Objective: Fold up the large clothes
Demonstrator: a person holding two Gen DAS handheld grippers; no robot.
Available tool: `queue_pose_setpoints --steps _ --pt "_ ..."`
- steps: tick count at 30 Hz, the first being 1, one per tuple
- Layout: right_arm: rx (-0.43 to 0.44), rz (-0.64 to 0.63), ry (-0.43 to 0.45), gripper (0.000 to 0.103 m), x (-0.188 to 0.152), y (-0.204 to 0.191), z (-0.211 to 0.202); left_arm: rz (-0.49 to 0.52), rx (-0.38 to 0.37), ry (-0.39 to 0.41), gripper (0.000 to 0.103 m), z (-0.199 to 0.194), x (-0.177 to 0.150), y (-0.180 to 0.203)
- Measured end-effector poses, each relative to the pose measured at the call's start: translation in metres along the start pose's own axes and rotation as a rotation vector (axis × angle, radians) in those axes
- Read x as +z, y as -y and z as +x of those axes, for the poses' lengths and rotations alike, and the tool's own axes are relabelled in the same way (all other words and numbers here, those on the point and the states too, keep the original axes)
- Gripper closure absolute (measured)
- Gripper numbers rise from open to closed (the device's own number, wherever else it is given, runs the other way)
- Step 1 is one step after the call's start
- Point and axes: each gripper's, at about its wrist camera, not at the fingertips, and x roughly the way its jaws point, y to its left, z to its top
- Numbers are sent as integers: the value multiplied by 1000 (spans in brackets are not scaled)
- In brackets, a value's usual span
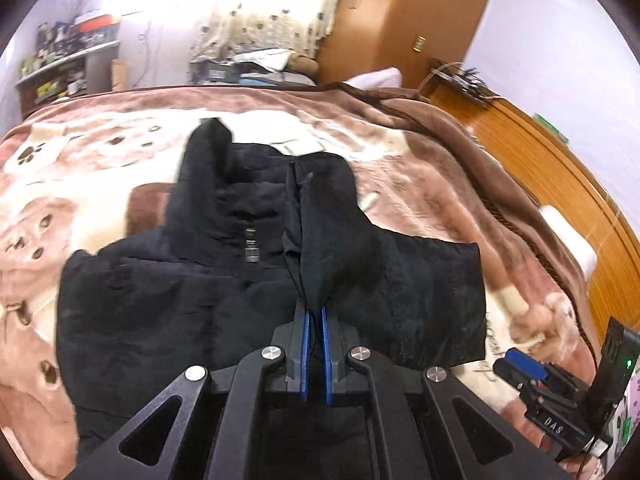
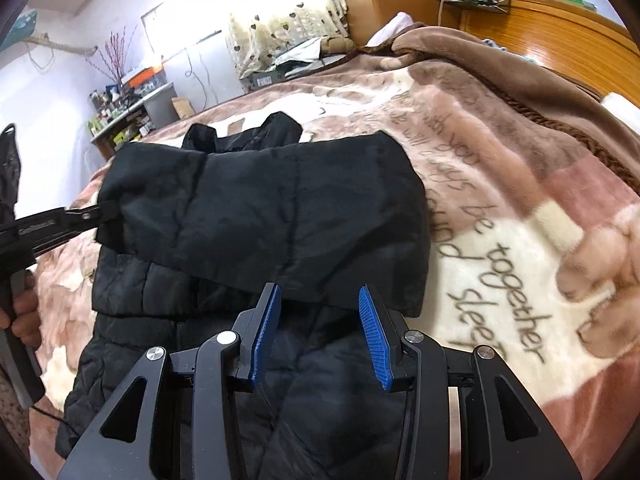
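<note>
A black quilted jacket (image 1: 160,300) lies spread on a bed. My left gripper (image 1: 315,309) is shut on a bunched edge of its fabric and holds that part up, so a wide black flap (image 2: 260,208) hangs over the rest of the jacket. In the right wrist view the left gripper (image 2: 106,213) grips the flap's left edge, with a person's hand (image 2: 20,316) on its handle. My right gripper (image 2: 319,289) stands open just short of the flap's near edge, above the jacket body, with nothing pressed between its blue pads (image 2: 370,320). It shows at the lower right of the left wrist view (image 1: 516,360).
A pink, brown and cream blanket (image 2: 500,220) with printed writing covers the bed. A wooden headboard (image 2: 560,28) runs along the right side. Behind the bed are a cluttered shelf (image 1: 68,60), a patterned curtain (image 1: 272,12) and a wooden cabinet (image 1: 408,20).
</note>
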Motion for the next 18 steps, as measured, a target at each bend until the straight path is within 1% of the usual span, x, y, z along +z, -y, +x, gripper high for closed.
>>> queue_pose_setpoints --steps 2,7,12,18 --pt "-1 -17 -13 61 5 -8 11 -16 23 -16 98 3 -3 -16" --pt "3 -50 -31 61 13 -26 34 -68 56 -55 98 16 -20 -53" --pt "-42 -80 -54 61 21 -35 59 -118 78 -93 98 37 -35 -80" --pt "-97 -81 -82 61 26 -28 87 -153 99 -120 98 52 -48 -99"
